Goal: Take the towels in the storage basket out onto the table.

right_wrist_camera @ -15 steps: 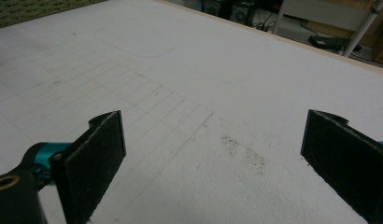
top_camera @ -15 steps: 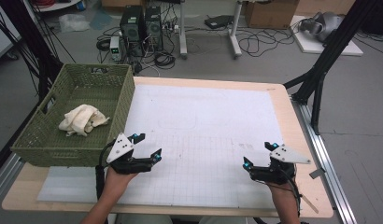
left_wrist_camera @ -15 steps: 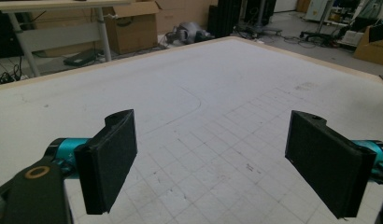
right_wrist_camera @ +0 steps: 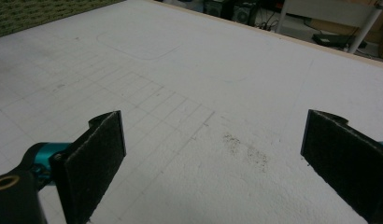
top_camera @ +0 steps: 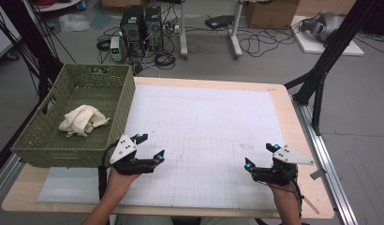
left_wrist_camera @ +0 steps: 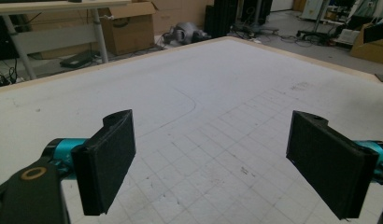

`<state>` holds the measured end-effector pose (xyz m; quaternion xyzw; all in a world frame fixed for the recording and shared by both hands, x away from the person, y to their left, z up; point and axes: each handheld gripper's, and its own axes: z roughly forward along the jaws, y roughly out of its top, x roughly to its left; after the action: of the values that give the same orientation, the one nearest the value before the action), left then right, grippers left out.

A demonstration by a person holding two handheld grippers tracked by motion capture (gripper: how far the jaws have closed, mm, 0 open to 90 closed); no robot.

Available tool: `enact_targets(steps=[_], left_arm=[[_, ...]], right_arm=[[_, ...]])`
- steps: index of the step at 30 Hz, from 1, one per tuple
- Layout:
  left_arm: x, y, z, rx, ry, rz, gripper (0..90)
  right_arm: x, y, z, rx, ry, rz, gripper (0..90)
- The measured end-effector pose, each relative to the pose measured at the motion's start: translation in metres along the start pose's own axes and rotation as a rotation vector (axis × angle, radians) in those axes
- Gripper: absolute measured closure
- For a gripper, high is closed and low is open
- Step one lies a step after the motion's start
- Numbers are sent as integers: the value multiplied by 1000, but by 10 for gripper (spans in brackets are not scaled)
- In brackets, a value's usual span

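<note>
Spread wide under both grippers, a white gridded mat on the wooden table, bare ahead of each pair of jaws and so giving a flat, marked work surface. Just to the left of the left gripper, nearly touching its hand, a green woven basket parked at the table's near-left corner, probably to keep its load within short reach. Inside that basket, ahead and to the left of the left gripper, a crumpled cream cloth, loose in a heap, apparently waiting to be lifted out. Left gripper hovering low over the mat, jaws spread wide with nothing between them. Well apart to the right, the right gripper, likewise gaping and empty, held low near the table's near-right edge, seemingly at rest.
</note>
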<state>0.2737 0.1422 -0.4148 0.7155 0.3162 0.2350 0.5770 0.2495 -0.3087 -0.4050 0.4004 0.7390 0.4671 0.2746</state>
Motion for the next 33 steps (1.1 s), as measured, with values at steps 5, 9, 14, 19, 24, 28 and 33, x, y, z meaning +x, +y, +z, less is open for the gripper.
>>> enact_targets(steps=[5,9,14,19,24,28,33], left_arm=[[-3,1,-3,-3,-7,-4,163],[-2,4,-5,-8,-11,-13,164],[-1,17,-10,-25,-41,-19,164],[4,31,-18,-53,-32,-22,163],[11,43,-29,-81,-18,-37,163],[21,57,-43,-103,6,-31,163],[38,72,-58,-113,29,-23,163]], right_arm=[[5,1,-3,-2,4,1,56],[6,1,-3,3,-1,-3,57],[5,2,0,11,16,-10,57],[6,2,3,12,8,-32,57],[9,4,3,21,28,-4,57],[11,4,3,22,30,-34,56],[11,4,2,20,30,-34,56]])
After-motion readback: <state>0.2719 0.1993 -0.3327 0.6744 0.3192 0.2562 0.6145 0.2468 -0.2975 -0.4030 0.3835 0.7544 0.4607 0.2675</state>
